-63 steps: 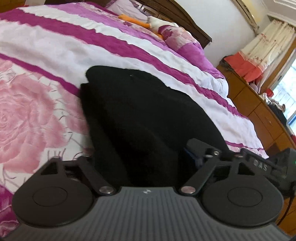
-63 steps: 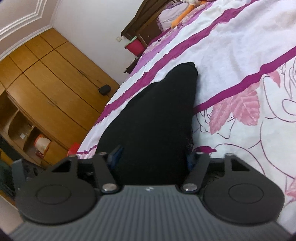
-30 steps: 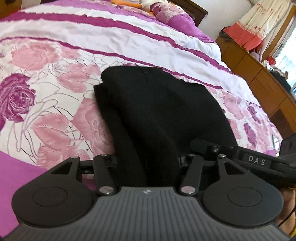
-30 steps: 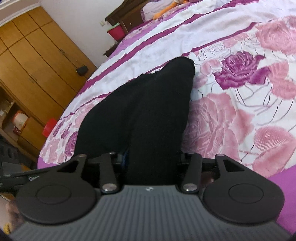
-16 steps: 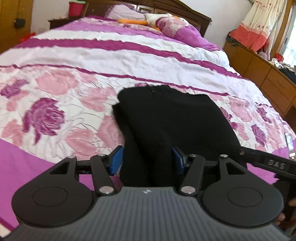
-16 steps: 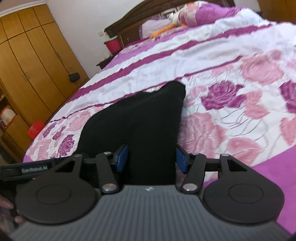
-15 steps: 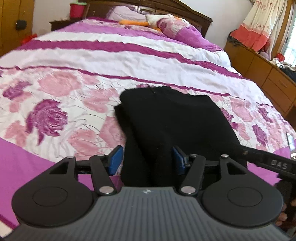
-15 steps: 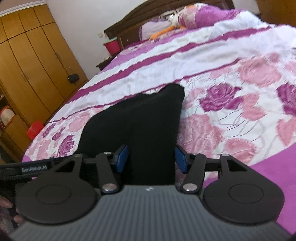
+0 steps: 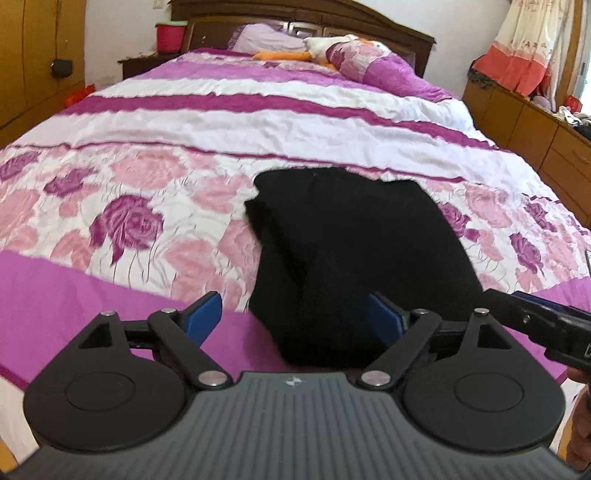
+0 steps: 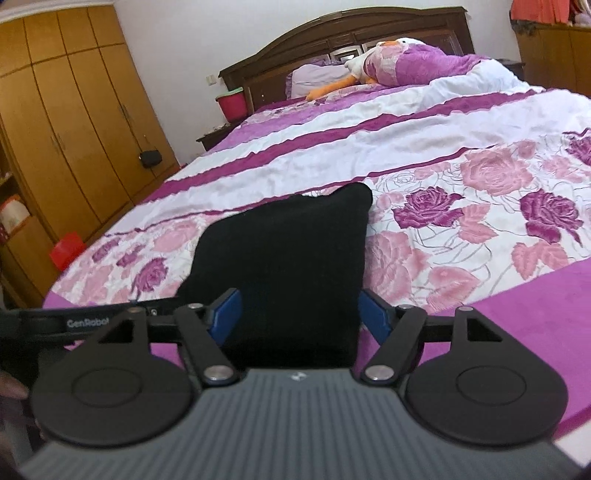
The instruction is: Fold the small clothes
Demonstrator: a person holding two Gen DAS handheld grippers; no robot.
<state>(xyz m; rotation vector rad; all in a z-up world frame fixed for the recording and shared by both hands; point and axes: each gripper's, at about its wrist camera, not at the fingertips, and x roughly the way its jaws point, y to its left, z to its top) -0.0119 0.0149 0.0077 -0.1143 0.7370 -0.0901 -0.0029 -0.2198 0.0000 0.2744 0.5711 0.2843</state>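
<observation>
A folded black garment (image 9: 351,240) lies flat on the floral bedspread (image 9: 147,192), near the bed's front edge. My left gripper (image 9: 293,315) hovers over its near left end with jaws opening. The left blue pad is clear of the cloth and the right pad stands beside it without pressing. In the right wrist view the same garment (image 10: 288,258) fills the gap of my right gripper (image 10: 300,314), whose jaws are also opening and whose pads sit at the cloth's sides without pinching. A finger of the right gripper (image 9: 532,314) shows at the left view's right edge.
A plush toy (image 9: 295,55) and pillows (image 9: 369,59) lie by the wooden headboard (image 10: 332,33). A red bucket (image 10: 231,103) stands on a nightstand. A wardrobe (image 10: 74,110) lines one side and a dresser (image 9: 535,129) the other.
Both grippers drew back and rose from the garment while their jaws widened. The cloth left their grip and now rests on the bed.
</observation>
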